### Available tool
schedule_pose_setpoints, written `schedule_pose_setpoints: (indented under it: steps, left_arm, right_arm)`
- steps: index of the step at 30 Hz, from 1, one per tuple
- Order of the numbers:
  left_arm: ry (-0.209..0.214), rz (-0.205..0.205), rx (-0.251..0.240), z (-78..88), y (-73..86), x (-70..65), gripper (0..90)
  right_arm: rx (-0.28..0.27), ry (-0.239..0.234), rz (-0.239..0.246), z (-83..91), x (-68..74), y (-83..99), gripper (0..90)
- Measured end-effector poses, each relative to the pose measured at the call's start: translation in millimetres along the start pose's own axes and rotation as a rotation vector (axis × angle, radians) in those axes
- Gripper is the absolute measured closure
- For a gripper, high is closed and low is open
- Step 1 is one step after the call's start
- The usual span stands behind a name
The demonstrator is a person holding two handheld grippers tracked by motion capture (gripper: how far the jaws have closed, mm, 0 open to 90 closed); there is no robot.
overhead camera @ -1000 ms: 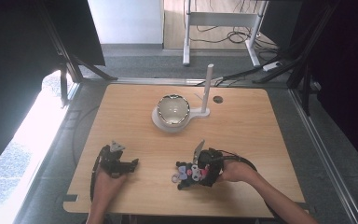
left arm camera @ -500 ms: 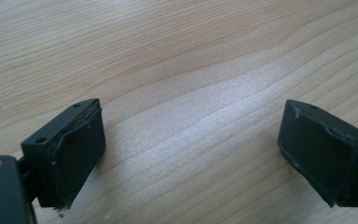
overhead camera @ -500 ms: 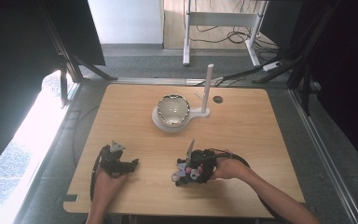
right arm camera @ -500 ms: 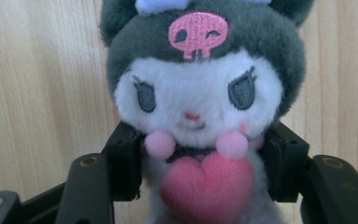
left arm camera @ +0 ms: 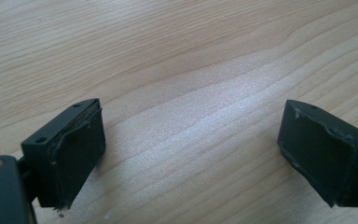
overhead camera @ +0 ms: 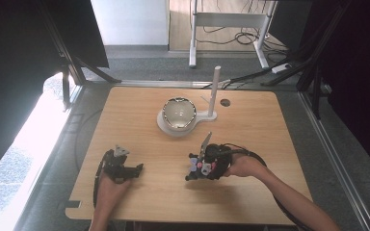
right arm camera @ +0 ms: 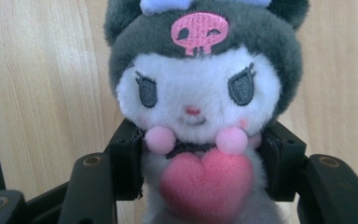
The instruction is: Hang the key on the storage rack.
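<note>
A small plush doll [right arm camera: 200, 107] with a grey hood, a pink skull mark and a pink heart sits between the jaws of my right gripper [right arm camera: 200, 165], which is shut on its body. From above, the plush doll [overhead camera: 198, 168] and my right gripper [overhead camera: 207, 161] are low over the table's front middle. My left gripper [overhead camera: 127, 169] rests at the front left, its jaws wide apart over bare wood in the left gripper view, where my left gripper [left arm camera: 191, 154] holds nothing.
A clear dome-like bowl [overhead camera: 178, 113] on a white base [overhead camera: 164, 126] with an upright white post [overhead camera: 215, 86] stands at the table's back middle. A small dark hole [overhead camera: 225, 102] lies to its right. The wooden table [overhead camera: 270, 125] has dark floor on all sides.
My right gripper has shifted slightly left and nearer the front edge with the plush doll held. The left gripper has stayed where it was.
</note>
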State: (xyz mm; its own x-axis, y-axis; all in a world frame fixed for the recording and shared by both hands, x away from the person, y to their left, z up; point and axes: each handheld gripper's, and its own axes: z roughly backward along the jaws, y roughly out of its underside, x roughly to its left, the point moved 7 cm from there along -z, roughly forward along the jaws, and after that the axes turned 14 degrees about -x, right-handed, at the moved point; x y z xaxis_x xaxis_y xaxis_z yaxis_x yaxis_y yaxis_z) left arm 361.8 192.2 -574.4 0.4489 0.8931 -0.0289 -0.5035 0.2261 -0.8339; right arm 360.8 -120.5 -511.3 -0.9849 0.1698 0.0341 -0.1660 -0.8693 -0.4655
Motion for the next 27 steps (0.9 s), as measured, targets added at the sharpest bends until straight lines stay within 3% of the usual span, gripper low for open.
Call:
schedule_pose_setpoints:
  steps: [18, 27]
  left_arm:
    - [0.0, 0.0, -0.002, -0.2, -0.1, 0.1, 7.3]
    - [0.0, 0.0, -0.001, -0.1, -0.2, 0.1, 7.3]
  right_arm:
    - [-0.05, 0.083, -0.08, 53.8, -37.1, 7.0, 42.6]
    - [-0.077, 0.088, -0.138, 78.7, -57.9, 10.3, 42.6]
